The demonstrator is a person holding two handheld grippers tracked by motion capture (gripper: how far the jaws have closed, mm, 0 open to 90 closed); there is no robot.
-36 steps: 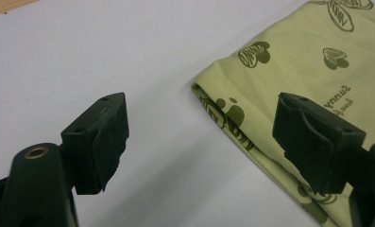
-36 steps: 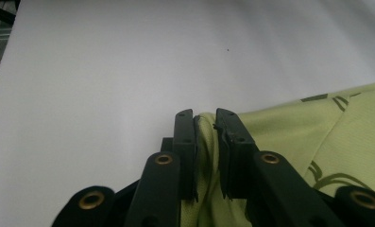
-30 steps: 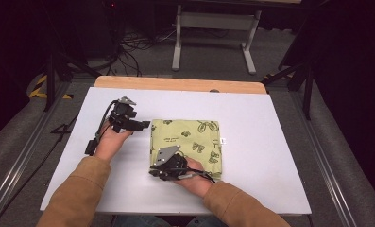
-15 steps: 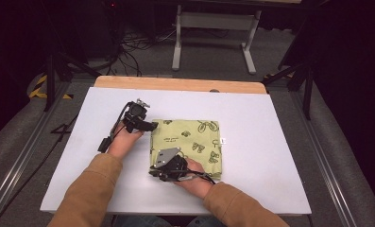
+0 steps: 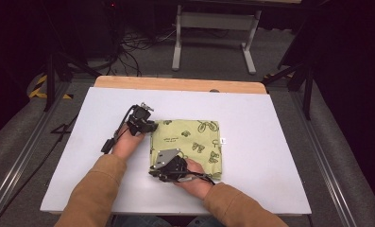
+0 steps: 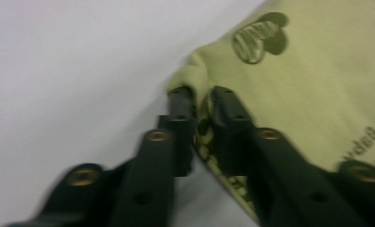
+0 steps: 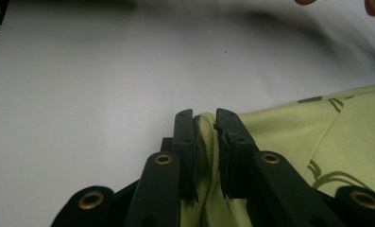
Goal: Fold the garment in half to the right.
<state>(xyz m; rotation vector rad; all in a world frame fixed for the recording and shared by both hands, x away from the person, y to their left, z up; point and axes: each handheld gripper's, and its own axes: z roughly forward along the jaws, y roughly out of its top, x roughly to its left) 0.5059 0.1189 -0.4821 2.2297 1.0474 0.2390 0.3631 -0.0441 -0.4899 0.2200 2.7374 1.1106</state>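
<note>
A folded yellow-green cloth [image 5: 194, 139] printed with dark green figures lies flat in the middle of the white table [image 5: 270, 142]. My left gripper [image 5: 149, 126] is at the cloth's far left corner; its jaws have just been closing and now pinch that corner [image 6: 199, 82]. At the near left corner, my right gripper [image 5: 157, 174] is shut on the cloth's edge [image 7: 205, 124], with fabric bunched between its jaws. A small white tag [image 5: 223, 140] sticks out of the cloth's right edge.
The table has a wooden strip [image 5: 175, 84] along its far edge. Metal rails [image 5: 15, 165] run beside the table on both sides. A grey stand [image 5: 213, 28] and cables [image 5: 138, 45] lie on the floor beyond.
My left gripper moved right and down to the cloth's far left corner and shut on it. The right gripper kept still on the near left corner.
</note>
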